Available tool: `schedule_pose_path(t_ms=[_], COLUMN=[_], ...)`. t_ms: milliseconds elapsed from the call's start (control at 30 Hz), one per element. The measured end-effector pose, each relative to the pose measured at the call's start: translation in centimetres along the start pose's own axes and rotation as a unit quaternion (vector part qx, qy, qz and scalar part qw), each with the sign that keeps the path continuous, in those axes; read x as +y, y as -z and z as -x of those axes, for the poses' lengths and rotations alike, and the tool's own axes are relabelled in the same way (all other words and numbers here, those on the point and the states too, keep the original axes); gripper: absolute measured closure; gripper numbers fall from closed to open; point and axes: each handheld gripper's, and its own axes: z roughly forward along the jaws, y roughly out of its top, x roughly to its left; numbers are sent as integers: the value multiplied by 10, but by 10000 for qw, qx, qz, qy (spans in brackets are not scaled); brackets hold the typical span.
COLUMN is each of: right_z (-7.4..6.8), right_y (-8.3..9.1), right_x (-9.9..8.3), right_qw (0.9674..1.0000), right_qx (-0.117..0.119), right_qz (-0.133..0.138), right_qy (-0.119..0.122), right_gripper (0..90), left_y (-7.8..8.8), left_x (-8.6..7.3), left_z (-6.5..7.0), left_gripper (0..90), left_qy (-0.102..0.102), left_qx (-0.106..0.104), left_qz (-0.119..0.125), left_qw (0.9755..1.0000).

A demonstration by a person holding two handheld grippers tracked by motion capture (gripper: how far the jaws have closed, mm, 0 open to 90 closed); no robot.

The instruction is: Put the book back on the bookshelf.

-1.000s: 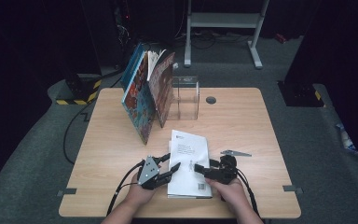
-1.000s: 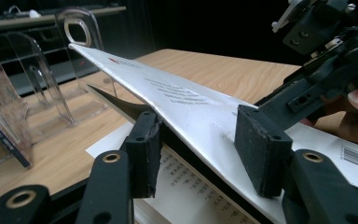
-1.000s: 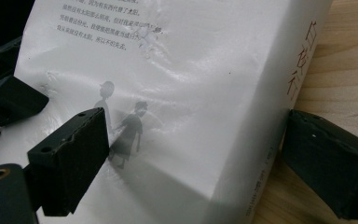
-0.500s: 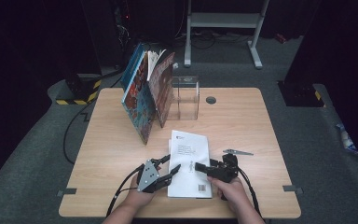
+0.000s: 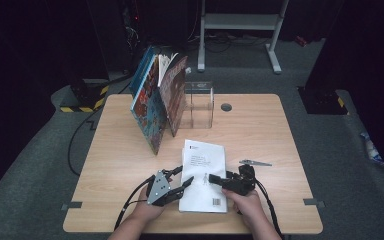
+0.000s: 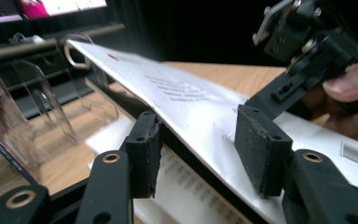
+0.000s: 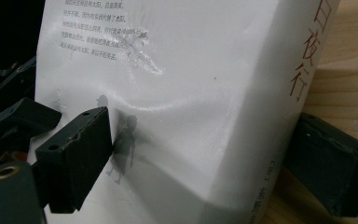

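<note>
A white paperback [image 5: 203, 165] lies flat near the table's front edge, with printed text and a barcode facing up. My left gripper [image 5: 184, 176] reaches in from the book's left edge. In the left gripper view [image 6: 198, 144] its pads stand well apart, with the lifted cover [image 6: 191, 93] slanting between them, one pad under it and one on top. My right gripper [image 5: 214, 179] comes in from the spine side. In the right gripper view [image 7: 205, 158] one pad presses on the cover [image 7: 177, 74] and the other jaw sits against the spine.
Several picture books [image 5: 157, 102] stand leaning at the back left beside a clear acrylic stand [image 5: 198, 102]. A small grey metal piece [image 5: 255, 163] lies right of the paperback. A cable hole [image 5: 226, 107] sits in the wooden table [image 5: 125, 160].
</note>
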Motion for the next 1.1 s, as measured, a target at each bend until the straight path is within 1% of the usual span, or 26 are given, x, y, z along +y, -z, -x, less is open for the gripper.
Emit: schedule_pose_path(t_ms=[33,67,100,133,233,267,333,400,433,467,500,533,567,633,667,700,733,767,800,833,900,933,1000,1033,1067,1100], right_z=[-1,-3,-6,-8,-13,-14,-17,-19,-20,-23,-23,-26,-27,-28,-30,-30,-32,-33,-33,-34,-34,-34,-33,-33,-33,-33], right_y=[1,3,5,6,11,13,16,18,19,21,21,23,24,26,28,28,30,31,31,32,34,35,39,39,40,40], right_x=[0,0,-1,-1,-1,-1,-2,-2,-2,-1,-1,-1,0,1,3,3,5,7,7,8,9,10,13,13,15,15], right_qw=[10000,9999,9996,9994,9983,9975,9967,9955,9951,9933,9933,9917,9909,9904,9885,9885,9867,9859,9859,9848,9836,9824,9800,9800,9774,9774], right_qx=[-11,-24,-85,-135,-256,-297,-334,-361,-386,-456,-456,-525,-542,-551,-578,-578,-611,-629,-629,-644,-670,-680,-702,-702,-768,-768], right_qz=[30,74,127,164,276,320,410,485,511,567,567,613,655,704,804,804,863,897,897,939,1051,1109,1248,1248,1322,1322], right_qy=[58,135,224,284,447,552,615,735,758,898,898,1002,1048,1059,1146,1146,1231,1264,1264,1311,1307,1340,1380,1380,1459,1459], right_gripper=[120,133,146,158,194,209,228,243,250,255,255,261,268,273,286,286,300,304,304,308,319,323,333,333,340,340], left_y=[0,0,0,0,-2,-2,-2,-3,-3,-4,-4,-4,-5,-5,-6,-6,-6,-7,-8,-9,-12,-15,-20,-20,-22,-24], left_x=[0,0,-1,-1,-2,-2,-1,0,1,1,1,2,5,7,8,9,9,10,11,12,16,18,22,22,22,23], left_z=[0,-1,-2,-2,-4,-4,-4,-5,-5,-5,-5,-4,-4,-3,-2,-2,-3,-3,-3,-3,-3,-3,-6,-6,-6,-7], left_gripper=[522,523,523,523,524,524,525,525,525,525,525,526,526,526,528,528,530,531,531,532,536,538,576,579,582,582], left_qy=[28,111,127,200,366,395,440,442,440,462,462,445,391,357,341,322,333,333,308,301,248,230,320,320,322,335], left_qx=[-21,-48,-45,-76,-81,-90,-76,-54,-50,-35,-35,-37,22,45,72,104,130,145,167,196,223,237,267,267,292,306], left_qz=[-29,-68,-79,-87,-173,-182,-209,-255,-268,-239,-239,-219,-227,-240,-222,-218,-199,-188,-193,-196,-215,-210,-167,-167,-148,-130], left_qw=[10000,9999,9999,9997,9991,9990,9988,9987,9987,9986,9986,9988,9990,9991,9991,9992,9992,9992,9992,9992,9992,9992,9990,9990,9989,9989])
